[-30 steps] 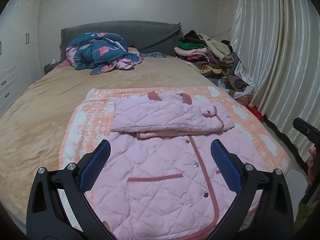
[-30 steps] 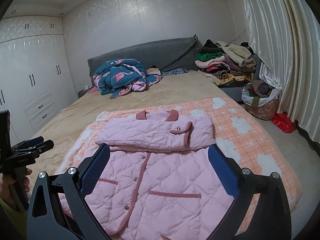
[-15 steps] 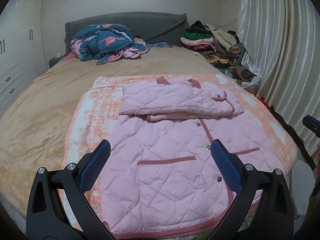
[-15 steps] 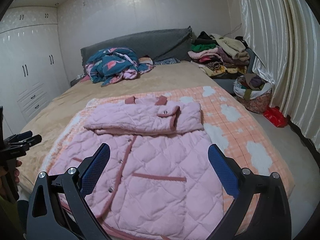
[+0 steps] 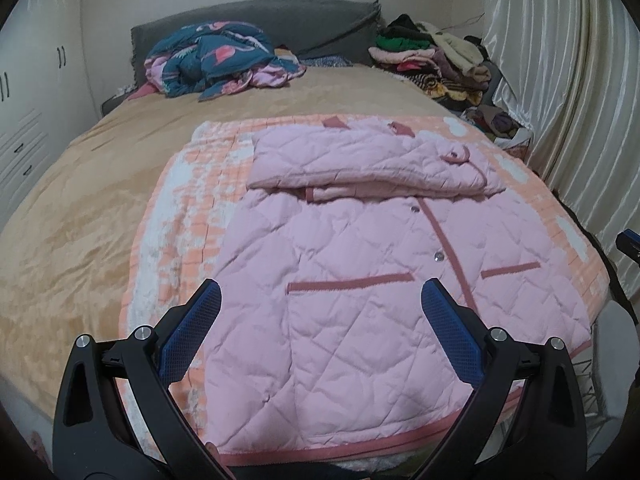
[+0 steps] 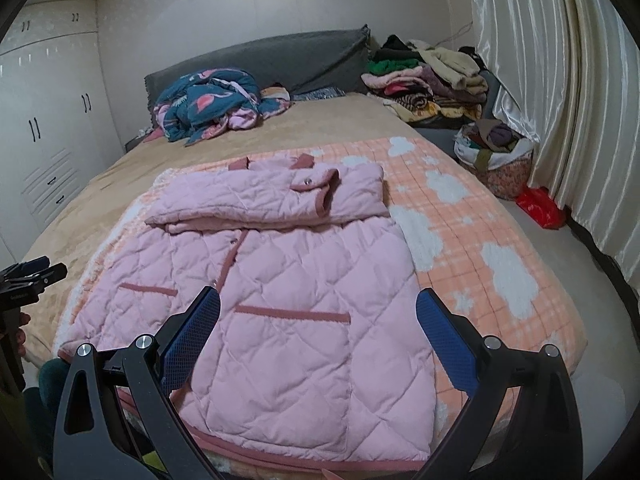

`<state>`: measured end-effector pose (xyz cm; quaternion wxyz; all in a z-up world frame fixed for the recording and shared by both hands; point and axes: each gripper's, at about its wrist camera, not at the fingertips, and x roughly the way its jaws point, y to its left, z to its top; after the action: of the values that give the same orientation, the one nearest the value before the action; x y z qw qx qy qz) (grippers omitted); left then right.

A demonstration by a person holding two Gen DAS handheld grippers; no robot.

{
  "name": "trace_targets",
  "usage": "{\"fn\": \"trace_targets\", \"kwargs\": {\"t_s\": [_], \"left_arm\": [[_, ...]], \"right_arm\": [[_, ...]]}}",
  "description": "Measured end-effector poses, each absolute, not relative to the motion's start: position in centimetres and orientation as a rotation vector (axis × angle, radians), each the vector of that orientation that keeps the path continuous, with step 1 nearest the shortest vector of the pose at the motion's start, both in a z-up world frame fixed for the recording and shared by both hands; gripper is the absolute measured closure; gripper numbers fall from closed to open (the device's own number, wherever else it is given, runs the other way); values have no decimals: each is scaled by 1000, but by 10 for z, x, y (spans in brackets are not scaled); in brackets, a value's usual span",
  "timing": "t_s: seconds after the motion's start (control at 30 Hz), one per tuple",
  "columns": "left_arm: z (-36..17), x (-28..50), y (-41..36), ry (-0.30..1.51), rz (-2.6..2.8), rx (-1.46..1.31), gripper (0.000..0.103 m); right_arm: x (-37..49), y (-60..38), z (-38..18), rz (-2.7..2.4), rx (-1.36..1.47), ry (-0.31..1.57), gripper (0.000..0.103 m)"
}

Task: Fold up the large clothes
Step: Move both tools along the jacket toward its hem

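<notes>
Two sets of tongs hang above the near end of the bed, both spread wide and holding nothing. The left tongs [image 5: 320, 320] show blue textured pads [image 5: 192, 332] parted over the lower left front of the pink quilted jacket with darker pink trim [image 5: 352, 272]; the right tongs [image 6: 318, 322] are parted likewise over the jacket's lower right front, and neither touches the fabric.

The jacket [image 6: 280, 300] lies face up, its hem toward the cameras and near the foot edge of the bed. Both sleeves are folded across the chest, forming a band just below the collar, with one buttoned cuff [image 6: 316, 186] lying on top. The snap-buttoned front placket and two slanted pocket welts are uncovered below that band.

Under the jacket is a peach checked fleece blanket with white cloud shapes [image 6: 472, 240], spread over the tan velvety bed cover [image 5: 80, 208]. Near the grey padded headboard [image 5: 280, 16] sits a crumpled teal and pink flamingo-print quilt [image 5: 216, 56]. A heap of mixed folded clothes [image 6: 428, 80] rests at the far right of the bed, and beside it on the floor stands a floral fabric basket stuffed with garments [image 6: 496, 156], next to a red bag [image 6: 540, 208] by the shiny cream curtains [image 6: 560, 80]. White wardrobe doors [image 6: 48, 120] line the left wall.
</notes>
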<state>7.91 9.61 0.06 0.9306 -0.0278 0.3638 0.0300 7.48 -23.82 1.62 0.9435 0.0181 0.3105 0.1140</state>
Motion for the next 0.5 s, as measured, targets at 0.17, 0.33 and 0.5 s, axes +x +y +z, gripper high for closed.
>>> {"fn": "trace_targets", "kwargs": {"t_s": [0.17,0.33,0.5], "left_arm": [[-12,80,101,777,74,-61,9],[-25,81,110,810,90,-78,9],[-42,81,124,855,116,-105,9]], "right_arm": [[77,-243,4,219,40,662,5],[79,-246,-7,209,36,687,5],[79,-250,-19,205,38,713,5]]}}
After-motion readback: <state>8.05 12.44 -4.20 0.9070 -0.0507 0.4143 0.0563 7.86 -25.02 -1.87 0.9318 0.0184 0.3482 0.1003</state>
